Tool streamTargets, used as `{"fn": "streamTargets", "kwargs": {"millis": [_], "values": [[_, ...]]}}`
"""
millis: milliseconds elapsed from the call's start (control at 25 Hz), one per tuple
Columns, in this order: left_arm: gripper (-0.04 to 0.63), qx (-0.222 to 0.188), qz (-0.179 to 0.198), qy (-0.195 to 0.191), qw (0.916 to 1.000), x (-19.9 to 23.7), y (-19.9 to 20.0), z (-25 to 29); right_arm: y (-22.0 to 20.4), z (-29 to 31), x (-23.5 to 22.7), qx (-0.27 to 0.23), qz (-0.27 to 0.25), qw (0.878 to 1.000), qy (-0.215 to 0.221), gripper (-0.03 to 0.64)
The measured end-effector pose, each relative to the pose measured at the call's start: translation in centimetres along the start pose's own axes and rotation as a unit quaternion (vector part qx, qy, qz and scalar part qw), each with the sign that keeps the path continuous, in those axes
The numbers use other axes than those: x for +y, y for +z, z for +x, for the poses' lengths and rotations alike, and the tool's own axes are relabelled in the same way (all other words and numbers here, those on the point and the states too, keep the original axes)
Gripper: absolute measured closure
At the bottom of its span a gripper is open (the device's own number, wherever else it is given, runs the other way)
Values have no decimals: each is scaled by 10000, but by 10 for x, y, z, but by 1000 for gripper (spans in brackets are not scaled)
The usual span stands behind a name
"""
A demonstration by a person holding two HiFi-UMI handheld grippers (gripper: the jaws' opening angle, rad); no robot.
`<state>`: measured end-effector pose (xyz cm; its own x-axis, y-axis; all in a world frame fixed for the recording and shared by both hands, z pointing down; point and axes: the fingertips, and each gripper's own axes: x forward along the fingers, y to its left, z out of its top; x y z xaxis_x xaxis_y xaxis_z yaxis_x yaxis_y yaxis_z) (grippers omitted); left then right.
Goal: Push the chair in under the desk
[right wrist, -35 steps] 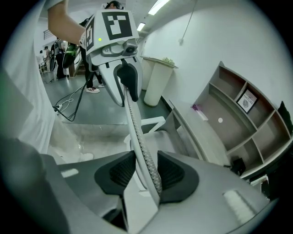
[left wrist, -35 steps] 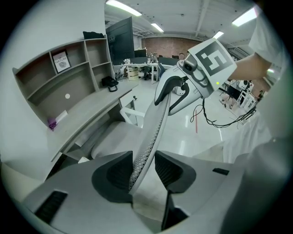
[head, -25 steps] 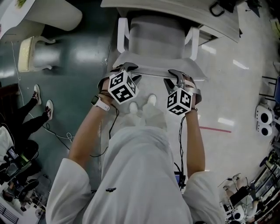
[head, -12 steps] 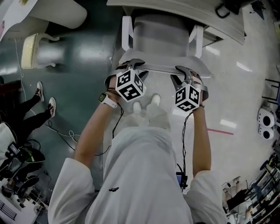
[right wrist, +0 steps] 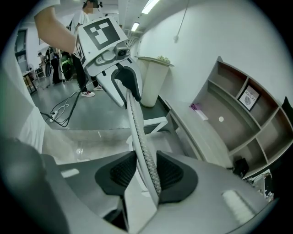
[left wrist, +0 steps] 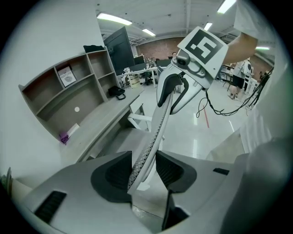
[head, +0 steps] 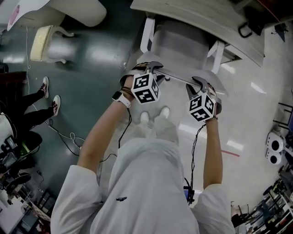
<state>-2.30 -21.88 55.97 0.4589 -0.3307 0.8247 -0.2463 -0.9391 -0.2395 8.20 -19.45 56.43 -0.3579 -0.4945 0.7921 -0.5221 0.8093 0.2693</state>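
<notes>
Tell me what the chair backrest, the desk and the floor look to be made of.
Chair backrest: white mesh in a smooth, plastic-looking frame; a woven, dimpled texture shows along its edge.
Desk: pale matte board, likely laminate; it looks flat and thin-edged, with no glare.
Floor: hard glossy surface, perhaps epoxy or vinyl; it mirrors the ceiling lights.

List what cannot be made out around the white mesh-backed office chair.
- Base and wheels of the white mesh-backed office chair: head view, hidden beneath its seat.
- Seat's front edge: head view, covered by the grey desk top.
- Small purple object on the desk: left gripper view, too small to identify.
- Framed card in the grey shelf unit: right gripper view, print unreadable.
</notes>
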Motion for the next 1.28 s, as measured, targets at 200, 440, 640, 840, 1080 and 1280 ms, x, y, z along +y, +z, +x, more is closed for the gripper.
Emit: {"fn": "streamTargets", "kwargs": {"millis": [200,440,640,840,1080,1280], "values": [[428,-2,106,3,9999,21,-3,3,12,9,-12,-51,-63,9998,-154,471],[422,29,94,194,9998,57,-3,14,28,26,-37,-172,-152,9992,-340,472],[413,110,94,341,9993,93,7,32,35,42,-72,-236,-270,9976,-588,471],[410,8,-44,599,9982,127,21,48,41,57,-110,-277,-358,9966,-695,471],[410,19,-85,761,9971,168,37,67,47,73,-157,-350,-413,9956,-759,463],[405,-61,-173,847,9962,198,53,82,51,83,-193,-374,-470,9945,-855,457]]}}
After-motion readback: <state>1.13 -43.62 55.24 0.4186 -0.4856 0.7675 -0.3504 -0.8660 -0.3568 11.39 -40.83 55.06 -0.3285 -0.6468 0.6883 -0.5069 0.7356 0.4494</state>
